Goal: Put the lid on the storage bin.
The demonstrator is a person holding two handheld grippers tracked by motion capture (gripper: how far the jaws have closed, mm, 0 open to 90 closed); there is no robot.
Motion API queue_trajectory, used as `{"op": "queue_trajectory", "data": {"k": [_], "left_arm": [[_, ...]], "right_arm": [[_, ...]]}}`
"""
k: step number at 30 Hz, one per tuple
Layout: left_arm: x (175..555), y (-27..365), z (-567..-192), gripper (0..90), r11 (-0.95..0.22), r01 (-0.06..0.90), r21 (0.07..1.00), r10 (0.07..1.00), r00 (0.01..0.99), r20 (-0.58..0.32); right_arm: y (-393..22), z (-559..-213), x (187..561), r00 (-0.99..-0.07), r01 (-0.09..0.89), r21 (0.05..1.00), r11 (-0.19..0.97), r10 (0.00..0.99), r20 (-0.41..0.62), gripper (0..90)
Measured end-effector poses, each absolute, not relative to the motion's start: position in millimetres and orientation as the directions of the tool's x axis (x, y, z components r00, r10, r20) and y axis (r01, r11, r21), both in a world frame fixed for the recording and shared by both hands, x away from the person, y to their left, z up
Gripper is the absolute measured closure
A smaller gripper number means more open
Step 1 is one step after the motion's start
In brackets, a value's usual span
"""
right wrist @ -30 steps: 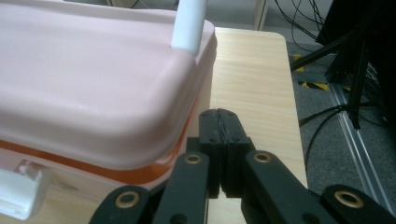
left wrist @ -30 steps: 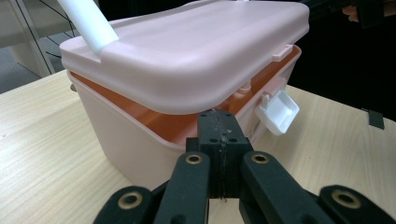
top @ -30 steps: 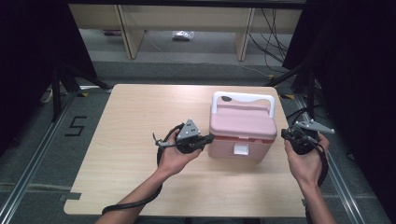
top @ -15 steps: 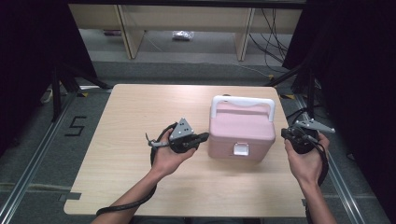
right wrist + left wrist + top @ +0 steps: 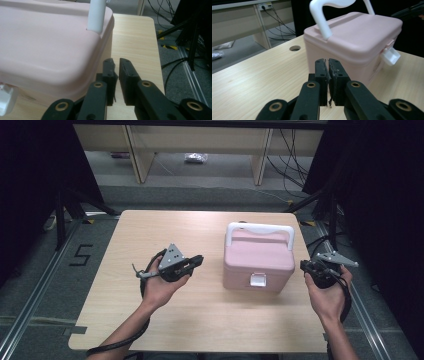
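While my left tool (image 5: 198, 260) hovers over the middle of the table (image 5: 150, 227), its jaws stand narrow, a mere slit between the pads with nothing in it; they have just been opening a little. My right tool (image 5: 303, 265) hangs at the table's right edge, its jaws likewise narrow but with a plainer gap, empty, and they too have just been opening. Between the two sits the pink box (image 5: 260, 257), toward the right edge and midway between the near and far edges, lid down, its white handle (image 5: 260, 229) raised over the far side of the lid and its white latch (image 5: 258, 280) on the near wall facing me. Neither tool touches the box; the left is well apart from its left wall, the right just beside its right wall. I judge the step in hand to be the approach. Next, one tool must open wider and meet the latch or the handle squarely, while the other steadies the box's body.
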State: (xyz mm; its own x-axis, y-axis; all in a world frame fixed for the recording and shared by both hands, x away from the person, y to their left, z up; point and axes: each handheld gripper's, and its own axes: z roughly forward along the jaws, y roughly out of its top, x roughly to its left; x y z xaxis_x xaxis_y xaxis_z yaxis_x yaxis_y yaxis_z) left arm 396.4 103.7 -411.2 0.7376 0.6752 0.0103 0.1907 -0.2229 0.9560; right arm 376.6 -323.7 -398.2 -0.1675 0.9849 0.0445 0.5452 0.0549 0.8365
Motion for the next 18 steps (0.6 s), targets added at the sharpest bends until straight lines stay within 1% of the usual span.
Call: {"op": "queue_trajectory", "data": {"k": [1, 2, 4, 6, 7, 8, 9, 10, 11, 12, 13, 14, 15, 16, 17, 18], "left_arm": [[396, 107, -412, 84.9, -0.219, 0.194, 0.956, 0.682, 0.732, 0.008], [395, 111, -413, 84.6, -0.220, 0.194, 0.956, 0.687, 0.727, 0.010], [394, 118, -415, 84.0, -0.218, 0.198, 0.956, 0.699, 0.715, 0.011], [394, 125, -418, 83.1, -0.210, 0.201, 0.957, 0.712, 0.702, 0.009], [393, 128, -419, 82.6, -0.211, 0.202, 0.956, 0.718, 0.696, 0.011], [393, 132, -420, 82.4, -0.209, 0.199, 0.957, 0.722, 0.692, 0.014], [393, 135, -421, 82.2, -0.210, 0.201, 0.957, 0.731, 0.682, 0.017], [392, 138, -423, 82.0, -0.204, 0.202, 0.958, 0.737, 0.675, 0.014], [392, 144, -425, 81.5, -0.195, 0.204, 0.959, 0.747, 0.665, 0.010], [392, 144, -425, 80.8, -0.195, 0.204, 0.959, 0.747, 0.665, 0.010], [392, 147, -427, 80.8, -0.195, 0.200, 0.960, 0.752, 0.660, 0.015], [392, 150, -428, 80.2, -0.191, 0.200, 0.961, 0.755, 0.656, 0.014], [391, 153, -429, 79.8, -0.195, 0.207, 0.959, 0.761, 0.649, 0.015], [391, 156, -431, 79.6, -0.189, 0.208, 0.960, 0.766, 0.643, 0.011], [390, 159, -433, 79.1, -0.193, 0.208, 0.959, 0.771, 0.637, 0.017], [390, 161, -434, 78.7, -0.197, 0.210, 0.958, 0.774, 0.633, 0.020]], "right_arm": [[-327, -399, 378, -0.179, 0.535, 0.839, 0.103, 0.984, -0.007, 82.9], [-326, -400, 376, -0.172, 0.543, 0.836, 0.081, 0.985, 0.016, 82.9], [-325, -402, 375, -0.156, 0.546, 0.836, 0.064, 0.987, 0.026, 82.6], [-329, -404, 376, -0.172, 0.535, 0.839, 0.100, 0.985, -0.007, 82.5], [-327, -404, 375, -0.163, 0.544, 0.836, 0.073, 0.986, 0.019, 82.3], [-329, -405, 375, -0.177, 0.539, 0.838, 0.086, 0.984, 0.012, 82.2], [-327, -407, 374, -0.151, 0.545, 0.836, 0.063, 0.988, 0.024, 82.1], [-330, -407, 374, -0.166, 0.540, 0.837, 0.092, 0.986, -0.002, 82.0], [-329, -409, 373, -0.160, 0.548, 0.834, 0.070, 0.987, 0.023, 81.9], [-329, -409, 373, -0.160, 0.548, 0.834, 0.070, 0.987, 0.023, 81.9], [-331, -410, 374, -0.174, 0.537, 0.838, 0.095, 0.985, 0.000, 81.6], [-328, -411, 373, -0.151, 0.553, 0.831, 0.051, 0.988, 0.040, 81.5], [-331, -412, 373, -0.169, 0.538, 0.839, 0.086, 0.986, 0.007, 81.4], [-330, -414, 372, -0.154, 0.549, 0.833, 0.068, 0.988, 0.021, 81.2], [-332, -415, 373, -0.171, 0.540, 0.836, 0.093, 0.985, 0.001, 81.0], [-332, -417, 373, -0.181, 0.541, 0.837, 0.085, 0.983, 0.017, 80.7]]}}
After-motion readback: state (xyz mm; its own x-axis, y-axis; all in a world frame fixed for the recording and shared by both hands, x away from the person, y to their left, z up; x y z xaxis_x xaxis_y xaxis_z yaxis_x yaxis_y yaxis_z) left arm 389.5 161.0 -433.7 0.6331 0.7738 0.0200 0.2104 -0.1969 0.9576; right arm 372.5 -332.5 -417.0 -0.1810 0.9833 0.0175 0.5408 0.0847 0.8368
